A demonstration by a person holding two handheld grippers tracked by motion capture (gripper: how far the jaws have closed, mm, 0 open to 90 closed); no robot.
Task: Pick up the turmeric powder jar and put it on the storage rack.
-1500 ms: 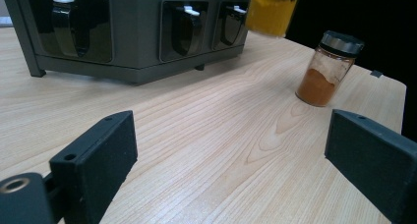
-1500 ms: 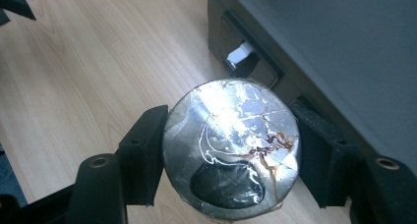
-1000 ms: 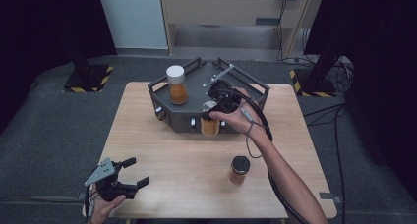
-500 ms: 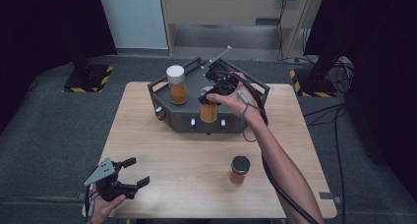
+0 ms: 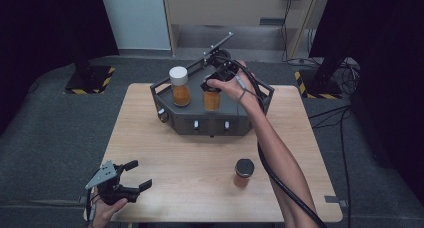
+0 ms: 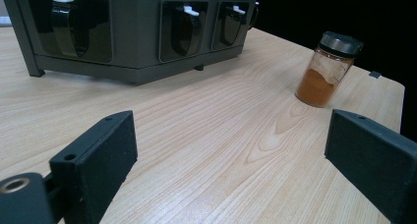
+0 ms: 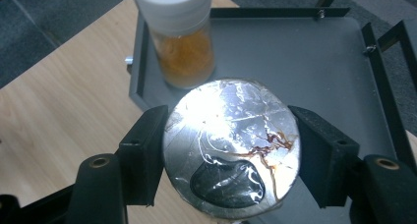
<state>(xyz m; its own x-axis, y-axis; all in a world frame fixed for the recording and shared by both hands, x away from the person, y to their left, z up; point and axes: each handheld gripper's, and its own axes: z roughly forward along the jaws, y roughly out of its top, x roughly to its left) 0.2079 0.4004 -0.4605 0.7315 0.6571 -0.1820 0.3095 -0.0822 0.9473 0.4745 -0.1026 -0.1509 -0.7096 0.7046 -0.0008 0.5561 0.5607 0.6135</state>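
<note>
Over the grey rack (image 5: pixel 260 95), the right gripper (image 7: pixel 228 150) clamps a foil-sealed spice jar (image 5: pixel 211 99).

Three jars in all: one white-capped jar (image 5: pixel 179 86) and one foil-topped jar (image 5: pixel 211 98) at the one grey tray (image 5: pixel 210 124), one black-lidded jar (image 5: pixel 243 173) alone on the one wooden surface (image 5: pixel 190 163). Two grippers.

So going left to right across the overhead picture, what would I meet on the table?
Left hand-held gripper → white-lidded jar on the dark rack → foil-topped jar clamped in the right hand-held gripper → black-lidded spice jar.
</note>
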